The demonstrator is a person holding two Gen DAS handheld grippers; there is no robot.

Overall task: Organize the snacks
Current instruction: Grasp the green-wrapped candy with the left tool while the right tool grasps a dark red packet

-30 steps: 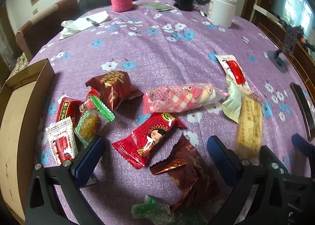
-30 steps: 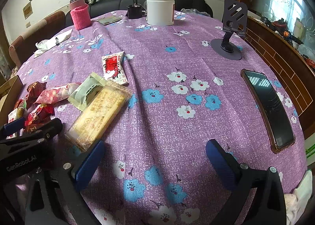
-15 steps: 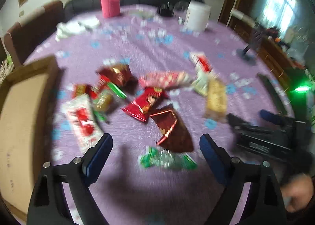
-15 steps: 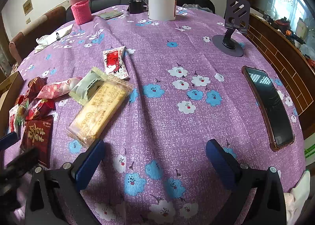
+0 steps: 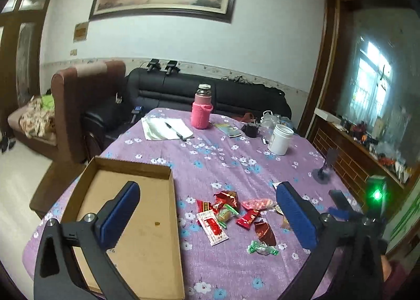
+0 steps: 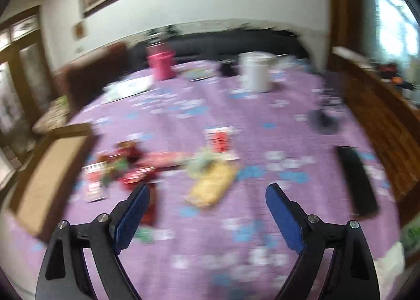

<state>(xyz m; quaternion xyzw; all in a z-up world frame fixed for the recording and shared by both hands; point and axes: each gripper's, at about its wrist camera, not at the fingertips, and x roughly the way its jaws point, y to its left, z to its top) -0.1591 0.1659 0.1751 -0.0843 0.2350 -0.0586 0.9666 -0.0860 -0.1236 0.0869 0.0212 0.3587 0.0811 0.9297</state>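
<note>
Left gripper: jaws opening, nothing between the blue pads.
Right gripper: jaws closing, nothing between them.

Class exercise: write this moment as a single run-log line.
left gripper: opening, nothing held | right gripper: closing, nothing held | cardboard box: holds no snacks | snack packets: loose on purple tablecloth

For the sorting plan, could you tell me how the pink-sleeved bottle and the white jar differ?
The pink-sleeved bottle wears a knitted pink cover and a metal cap; the white jar is bare, plain white plastic. The bottle is taller and slimmer, the jar squatter. Both stand upright at the far side of the purple tablecloth.
</note>
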